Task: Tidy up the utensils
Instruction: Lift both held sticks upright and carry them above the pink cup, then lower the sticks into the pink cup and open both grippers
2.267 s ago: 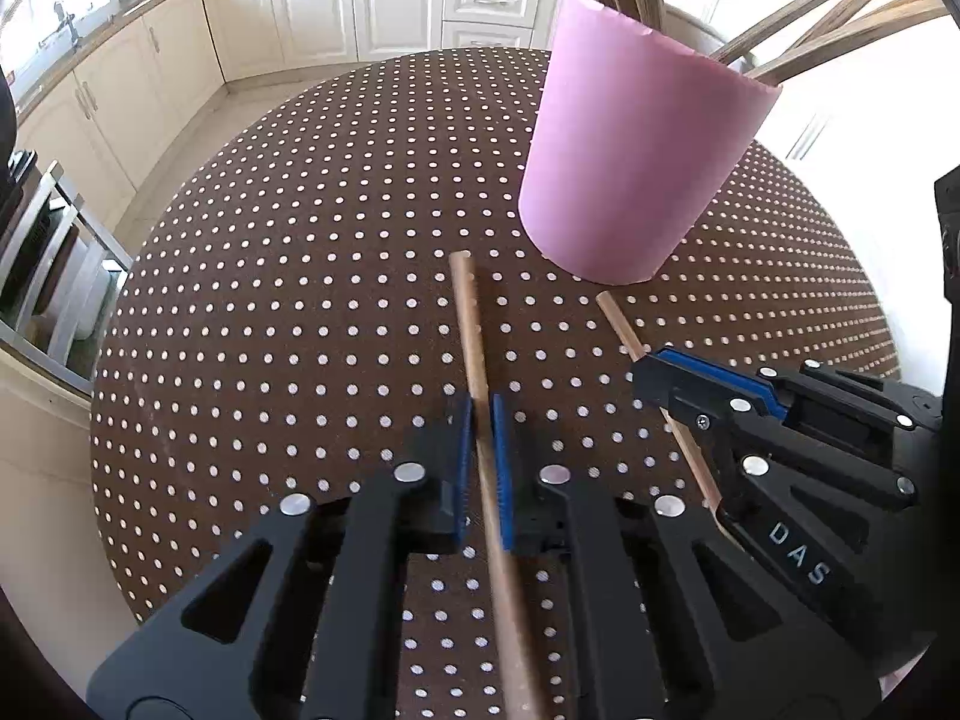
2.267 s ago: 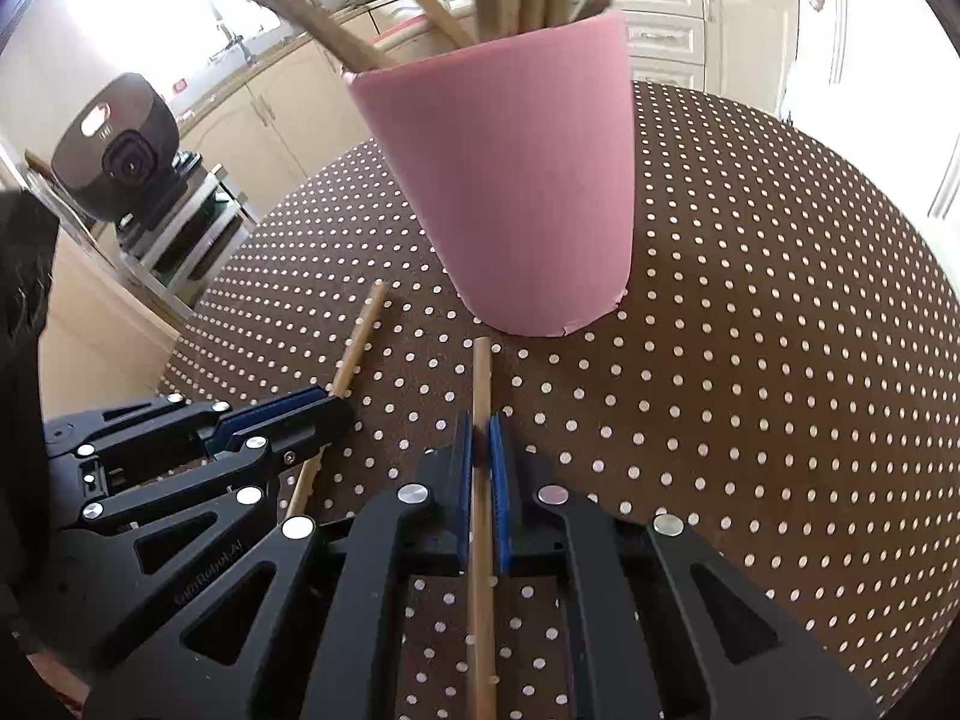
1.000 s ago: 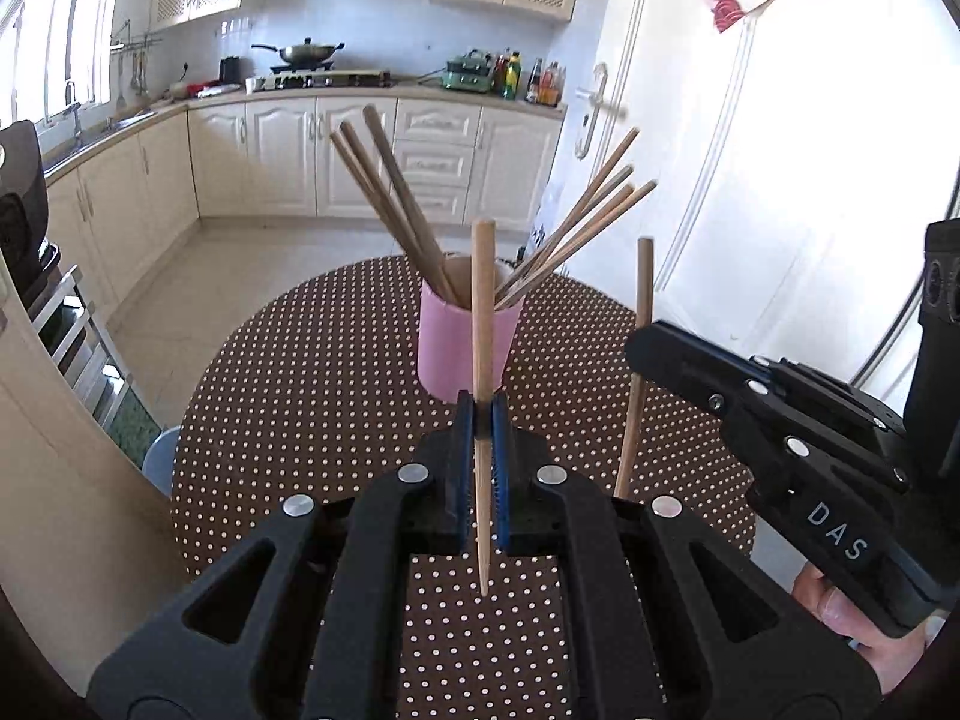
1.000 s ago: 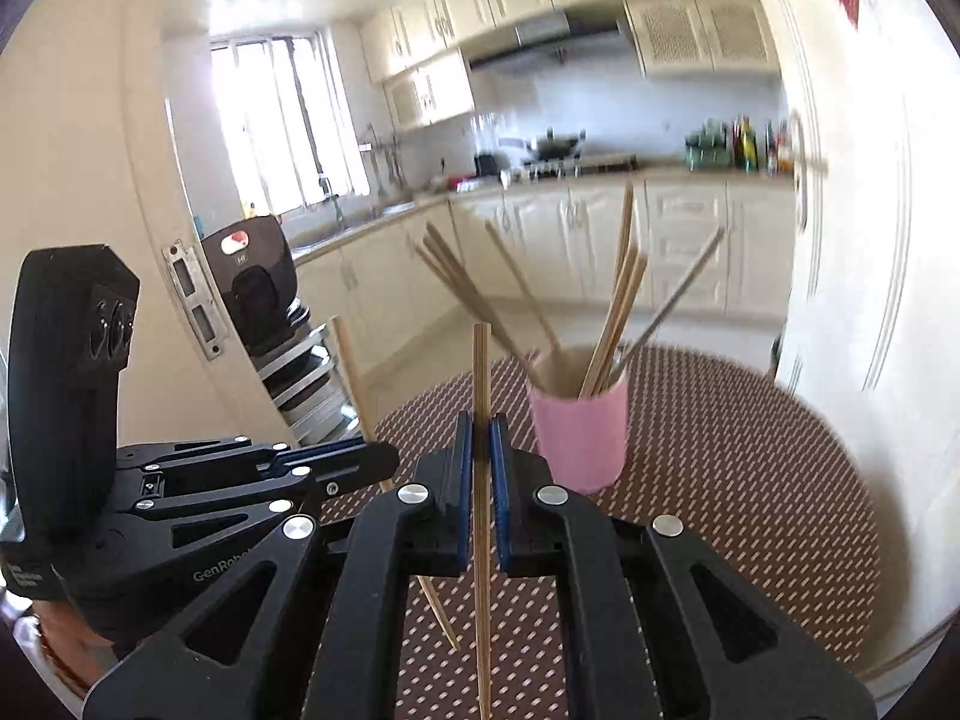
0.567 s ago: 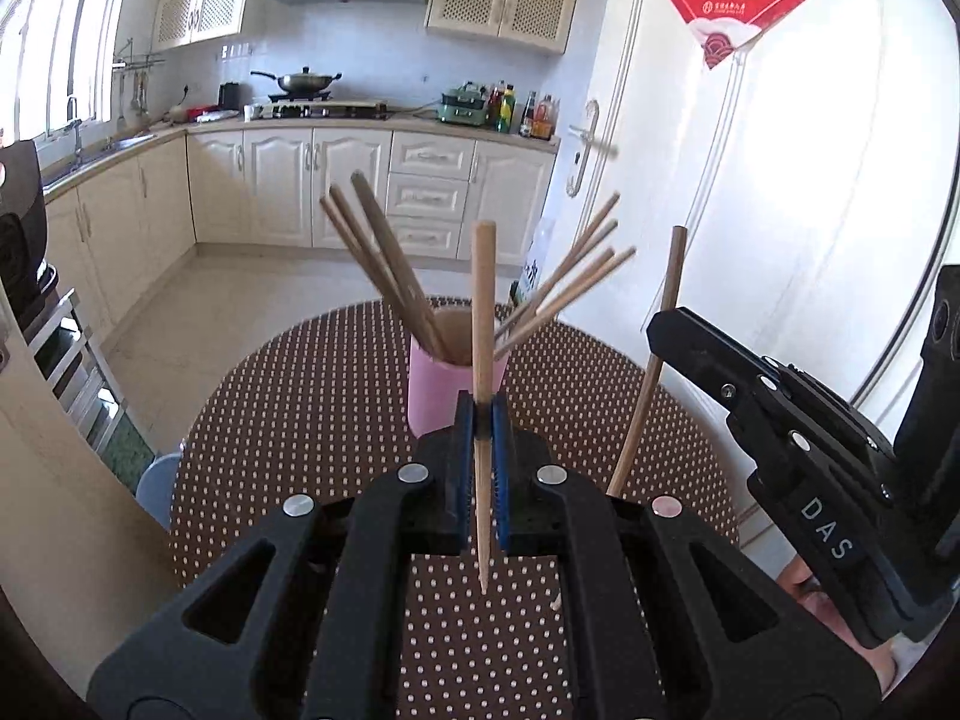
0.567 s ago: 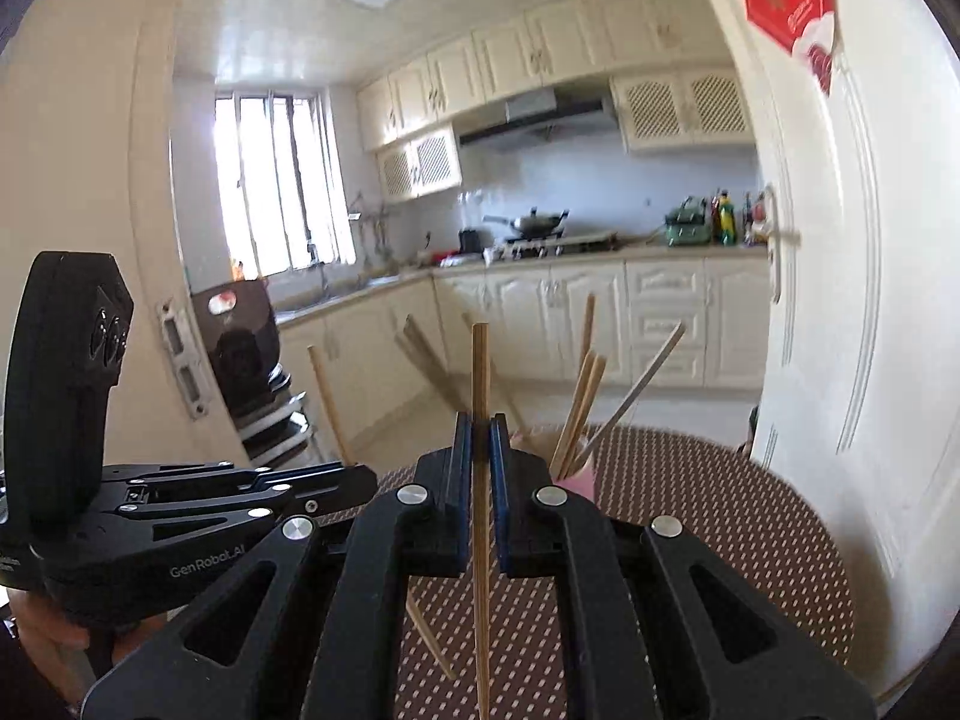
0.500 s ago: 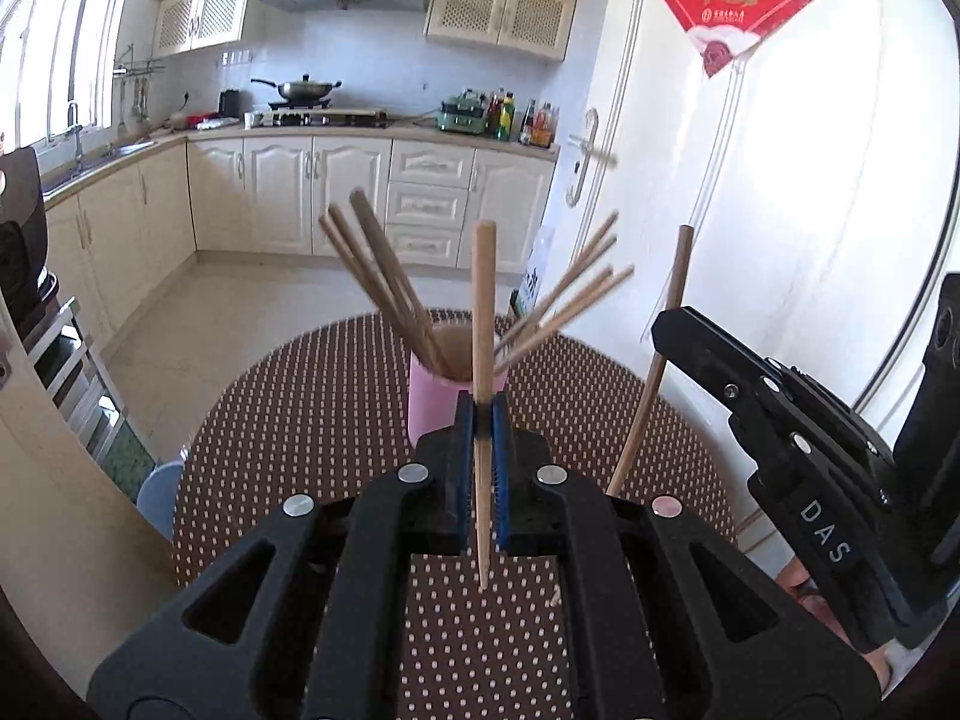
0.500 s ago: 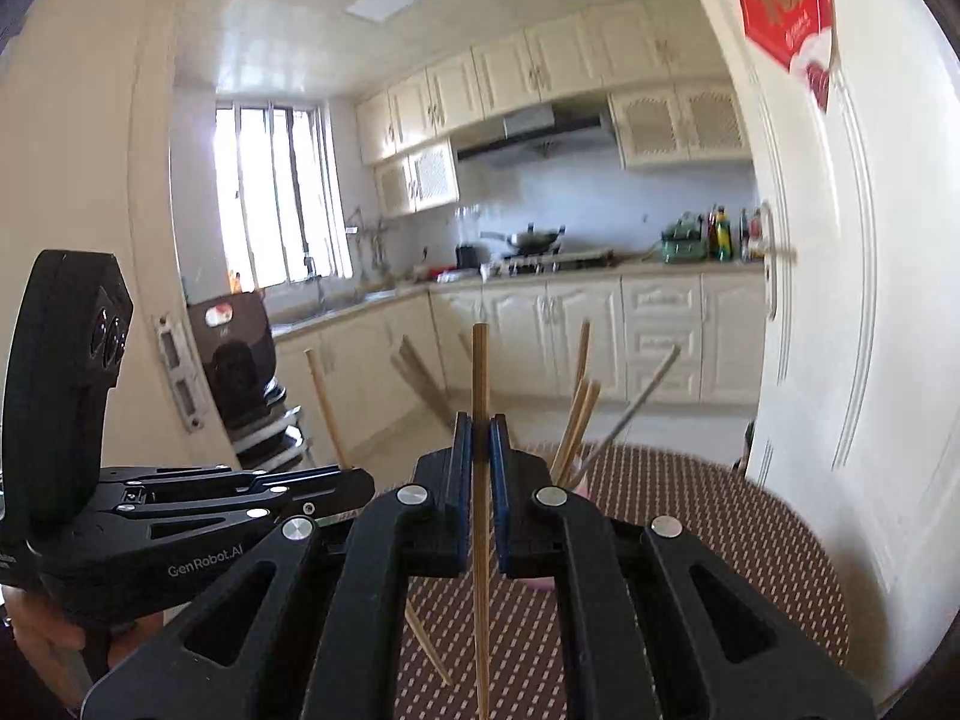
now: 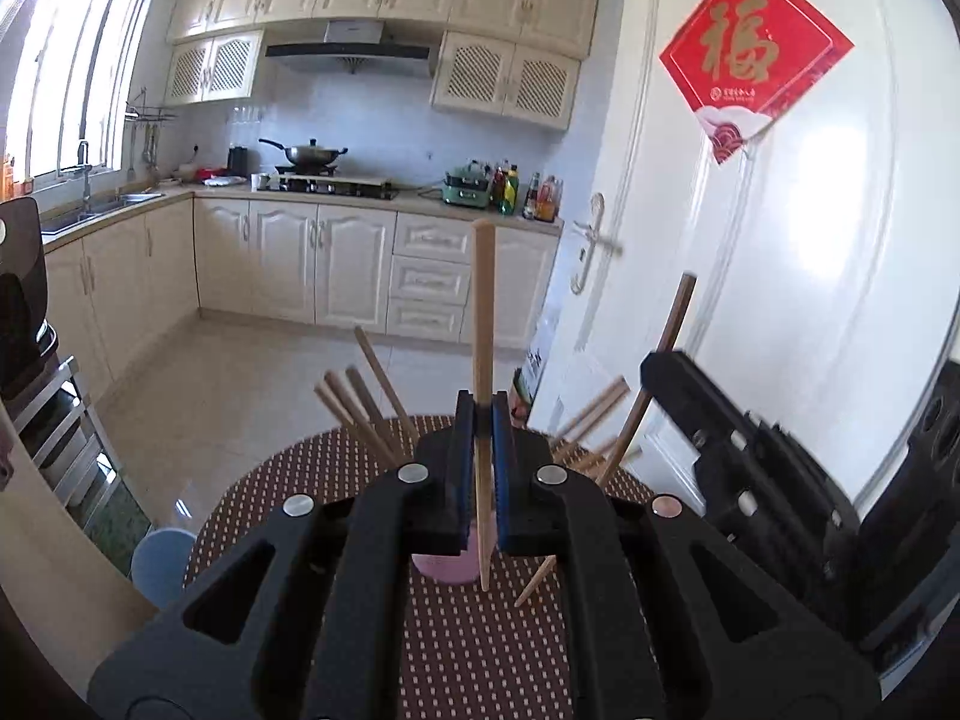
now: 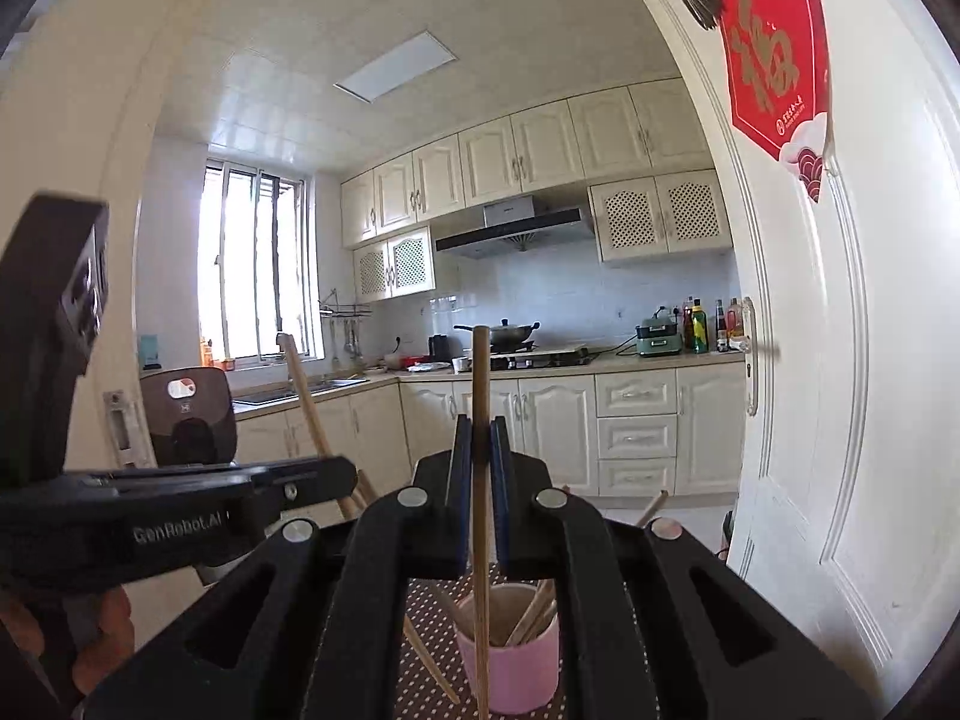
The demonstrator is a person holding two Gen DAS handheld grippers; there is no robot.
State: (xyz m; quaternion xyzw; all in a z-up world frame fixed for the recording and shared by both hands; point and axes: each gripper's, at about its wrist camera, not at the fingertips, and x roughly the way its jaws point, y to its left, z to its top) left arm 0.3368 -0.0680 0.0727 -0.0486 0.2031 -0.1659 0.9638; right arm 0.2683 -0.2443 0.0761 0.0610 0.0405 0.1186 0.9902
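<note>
While both grippers hang above the table, each has its fingers clamped on a wooden chopstick held upright. Left gripper: fingers pinch the left chopstick approx. mid-shaft, thick end up, thin tip pointing down toward the pink cup. Right gripper: same grip on the right chopstick, w/ its lower end hanging in front of the cup in the right wrist view; can't tell if the tip is inside the rim or not.

Cup stands on the brown dotted table, w/ several more chopsticks fanned out of it. In the left wrist view the right gripper's body sits at right, its chopstick tilted. In the right wrist view the left gripper's body sits at left, its chopstick leaning, a hand under it.

Bkgd: cream kitchen cabinets, white door w/ red paper sign.
</note>
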